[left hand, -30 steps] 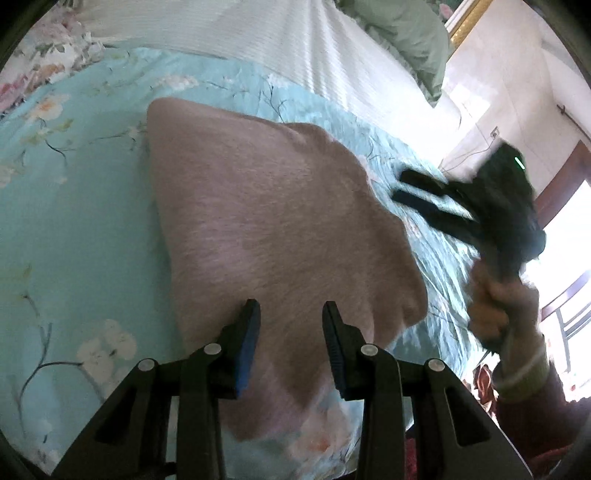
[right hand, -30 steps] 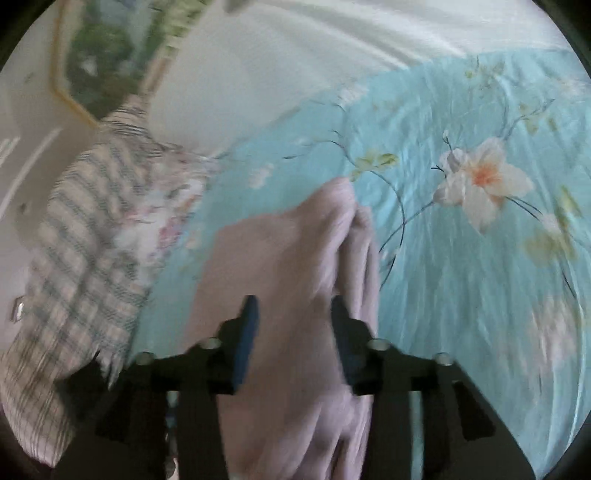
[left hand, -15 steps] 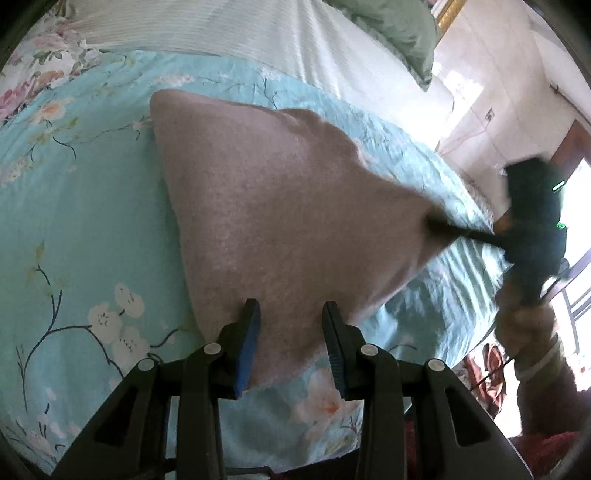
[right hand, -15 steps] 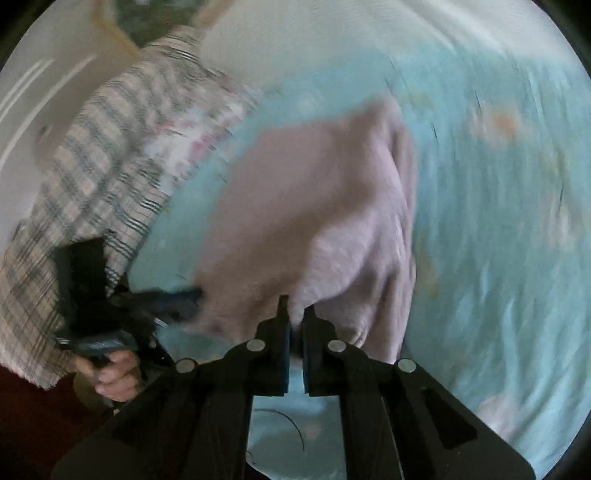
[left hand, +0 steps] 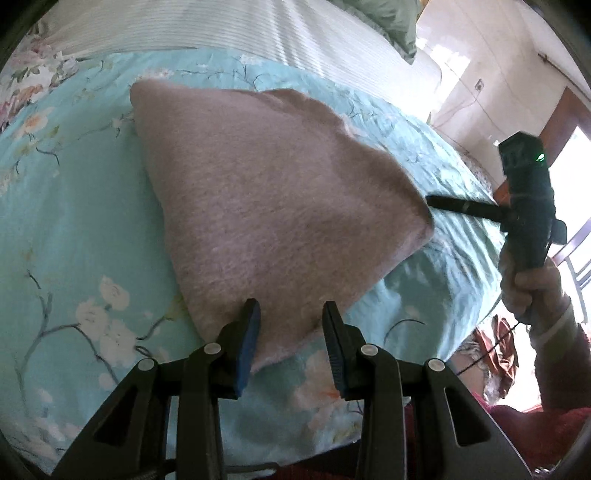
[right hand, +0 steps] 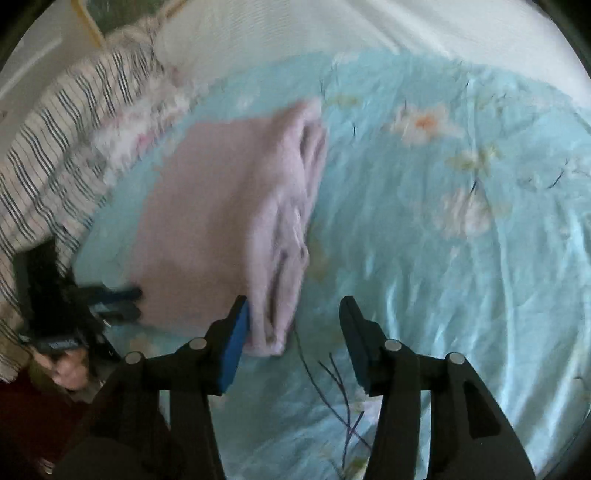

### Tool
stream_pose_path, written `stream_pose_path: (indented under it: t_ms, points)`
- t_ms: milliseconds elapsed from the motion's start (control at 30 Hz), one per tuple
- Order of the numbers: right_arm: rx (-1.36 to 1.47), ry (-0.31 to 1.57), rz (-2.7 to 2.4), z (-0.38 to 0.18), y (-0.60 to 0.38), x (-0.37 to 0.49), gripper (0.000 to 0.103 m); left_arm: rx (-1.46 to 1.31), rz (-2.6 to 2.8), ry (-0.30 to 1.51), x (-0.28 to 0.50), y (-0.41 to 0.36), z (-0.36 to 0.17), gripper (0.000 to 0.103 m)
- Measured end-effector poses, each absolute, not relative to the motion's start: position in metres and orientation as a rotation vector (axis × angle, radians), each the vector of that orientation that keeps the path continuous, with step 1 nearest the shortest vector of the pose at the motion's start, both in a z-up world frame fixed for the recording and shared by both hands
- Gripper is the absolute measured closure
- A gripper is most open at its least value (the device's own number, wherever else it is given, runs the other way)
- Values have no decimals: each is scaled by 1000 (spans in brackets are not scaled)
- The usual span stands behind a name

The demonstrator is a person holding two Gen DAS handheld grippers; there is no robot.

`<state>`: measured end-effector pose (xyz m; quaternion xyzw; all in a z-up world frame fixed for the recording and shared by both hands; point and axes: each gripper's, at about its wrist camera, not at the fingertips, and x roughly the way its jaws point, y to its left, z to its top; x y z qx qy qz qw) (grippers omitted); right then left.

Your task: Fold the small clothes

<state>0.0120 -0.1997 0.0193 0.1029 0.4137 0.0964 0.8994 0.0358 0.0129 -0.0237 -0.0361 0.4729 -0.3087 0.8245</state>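
A pink fleecy garment [left hand: 280, 206] lies folded on the teal floral bedsheet [left hand: 74, 236]. My left gripper [left hand: 290, 332] stands open over its near corner, the cloth lying between the blue pads without being pressed. In the right wrist view the garment [right hand: 221, 206] shows its stacked folded edges. My right gripper [right hand: 295, 325] is opening, with the garment's near corner just inside its left pad and untouched. From the left wrist, the right gripper [left hand: 436, 203] sits at the garment's right corner. The left gripper [right hand: 137, 303] appears at the garment's left corner.
A white striped sheet [left hand: 221, 29] and a green pillow [left hand: 391, 14] lie beyond the garment. A plaid blanket [right hand: 48, 147] and a floral pillow [right hand: 133, 122] are at the left. A hand [left hand: 532, 288] in a red sleeve holds the right gripper near the bed's edge.
The right gripper closed on the garment's right corner, drew it out to the right, then opened and released it. The garment now lies stretched flatter. The left gripper stayed open over the near corner.
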Motion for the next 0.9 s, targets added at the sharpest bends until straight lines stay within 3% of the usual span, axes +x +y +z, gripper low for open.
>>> stream_pose_path:
  t_ms: [167, 400, 433, 467, 500, 567, 600, 900]
  points:
    - [345, 750, 335, 46, -183, 53, 51, -210, -658, 952, 72, 22, 8, 62]
    - [463, 821, 285, 23, -182, 165, 53, -290, -487, 971, 163, 3, 4, 62]
    - [441, 848, 225, 13, -185, 182, 53, -283, -449, 1008, 176, 2, -6, 65]
    - [439, 876, 176, 5, -193, 189, 55, -279, -412, 1042, 184, 2, -16, 82]
    - [450, 910, 127, -10, -202, 197, 59, -291, -384, 1064, 191, 5, -30, 95]
    - [487, 911, 75, -30, -218, 199, 97, -318, -399, 1042, 192, 12, -34, 98]
    - [515, 885, 75, -34, -225, 195, 101, -328, -409, 1041, 193, 15, -35, 100]
    - [516, 809, 178, 5, -210, 146, 96, -287, -427, 1003, 160, 12, -11, 100]
